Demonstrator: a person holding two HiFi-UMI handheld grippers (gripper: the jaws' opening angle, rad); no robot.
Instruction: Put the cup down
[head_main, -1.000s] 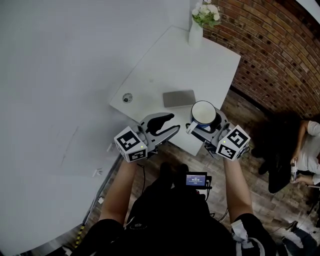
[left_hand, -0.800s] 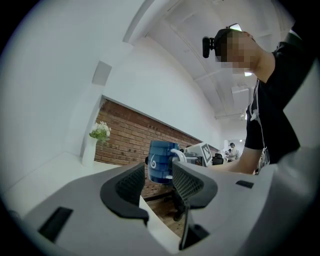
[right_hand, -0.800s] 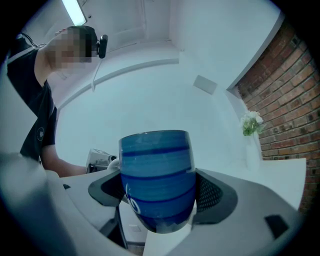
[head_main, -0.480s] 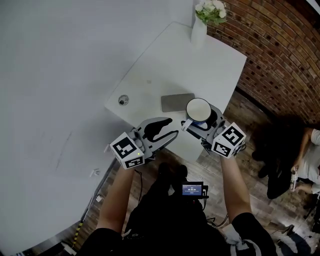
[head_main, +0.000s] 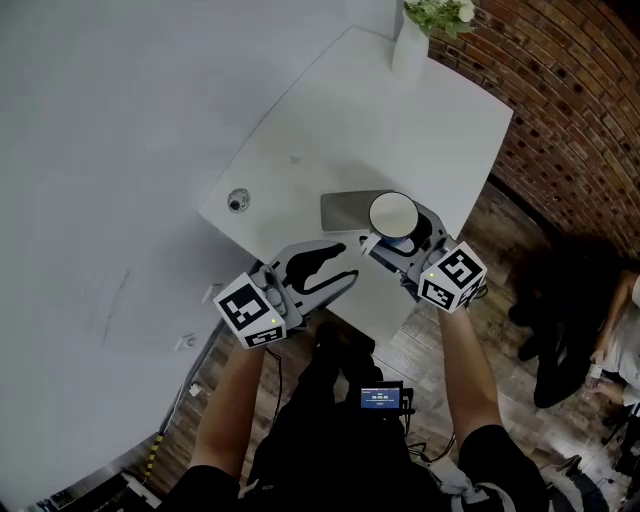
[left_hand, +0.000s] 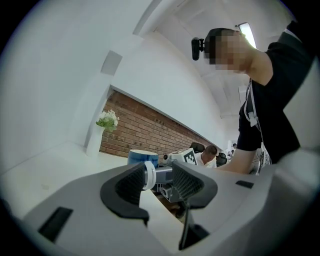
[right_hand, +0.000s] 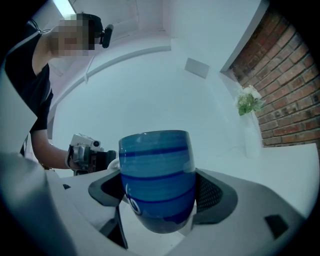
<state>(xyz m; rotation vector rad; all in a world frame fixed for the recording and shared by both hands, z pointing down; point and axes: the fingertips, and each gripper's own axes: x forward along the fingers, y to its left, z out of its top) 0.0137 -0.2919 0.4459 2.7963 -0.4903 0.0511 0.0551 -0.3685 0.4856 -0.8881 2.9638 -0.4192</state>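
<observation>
The right gripper (right_hand: 159, 199) has its 2 jaws clamped on the blue striped cup (right_hand: 156, 170), which sits upright between them with its rim above the pads. The left gripper (left_hand: 159, 182) has its 2 jaws apart with nothing between them, and the white table (left_hand: 55, 170) lies beyond their tips.

Blue-striped cup (head_main: 392, 213), white inside, upright between the right gripper's (right_hand: 159, 199) jaws, apparently just above the white table (head_main: 330, 120).

Flowers (head_main: 440, 12), top of head view: cut by the frame edge.
Grey flat item (head_main: 343, 210), centre: I see its right end covered by the cup (head_main: 392, 214).
Small round object (head_main: 236, 202), left of centre: too small for me to identify.
Screen (head_main: 380, 398), lower centre: print unreadable.
</observation>
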